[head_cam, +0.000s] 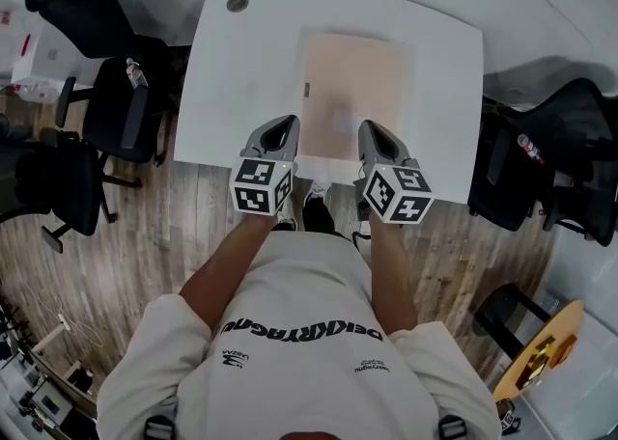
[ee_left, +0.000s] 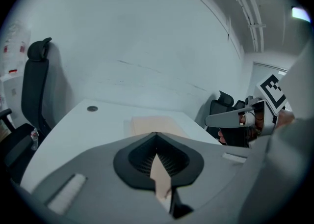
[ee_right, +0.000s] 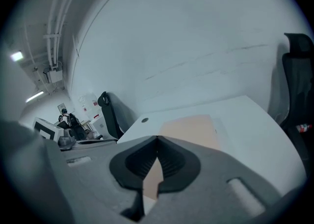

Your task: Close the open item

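On the table: a tan item [head_cam: 352, 91] lies flat, roughly mid-surface and a little towards the right, its long sides running away from the person.
Item's look: plain pale tan rectangle, thin, with nothing raised or folded up; a small dark mark sits on its left edge and a paler patch near its front. Whether it is a folder, a pad or a board I cannot tell.
Left gripper [head_cam: 287, 123]: jaws together at the tips, nothing between them; it hovers over the table's near edge, just left of the item's front corner.
Right gripper [head_cam: 373, 128]: jaws together, empty; it hovers over the item's front right corner.
Table [head_cam: 232, 91]: white, bare apart from the item, with a round grey cable port [head_cam: 238, 3] in the far left corner.
Room: wood floor [head_cam: 145, 235]; black chairs to the left [head_cam: 116, 110] and to the right [head_cam: 550, 168] of the table; white wall behind; a round wooden tabletop [head_cam: 541, 356] at the lower right.
Person: stands at the near edge in a white shirt [head_cam: 299, 332], arms bare.
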{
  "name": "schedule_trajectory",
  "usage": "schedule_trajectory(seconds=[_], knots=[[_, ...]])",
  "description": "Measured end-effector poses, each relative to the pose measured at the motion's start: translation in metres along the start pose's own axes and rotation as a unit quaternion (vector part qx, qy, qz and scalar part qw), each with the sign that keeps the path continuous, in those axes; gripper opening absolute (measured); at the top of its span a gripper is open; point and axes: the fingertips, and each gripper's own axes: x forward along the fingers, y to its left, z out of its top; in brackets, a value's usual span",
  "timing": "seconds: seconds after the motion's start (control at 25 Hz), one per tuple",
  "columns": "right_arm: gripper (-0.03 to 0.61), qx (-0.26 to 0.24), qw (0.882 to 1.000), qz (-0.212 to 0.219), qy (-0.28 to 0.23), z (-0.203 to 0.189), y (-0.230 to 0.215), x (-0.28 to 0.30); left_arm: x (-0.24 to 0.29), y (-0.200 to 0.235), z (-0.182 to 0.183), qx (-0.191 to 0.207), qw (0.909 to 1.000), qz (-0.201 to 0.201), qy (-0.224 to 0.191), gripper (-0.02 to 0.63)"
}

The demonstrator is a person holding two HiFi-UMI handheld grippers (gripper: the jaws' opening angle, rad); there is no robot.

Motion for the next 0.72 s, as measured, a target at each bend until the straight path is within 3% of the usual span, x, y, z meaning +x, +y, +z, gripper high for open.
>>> schedule_trajectory(seconds=[0.72], knots=[[-0.005,-0.015,0.996,-0.005,-0.093,0.037,0.023,-0.047,-0.044,-0.039,0.056,0.03,0.996,-0.022,-0.081,0.0]])
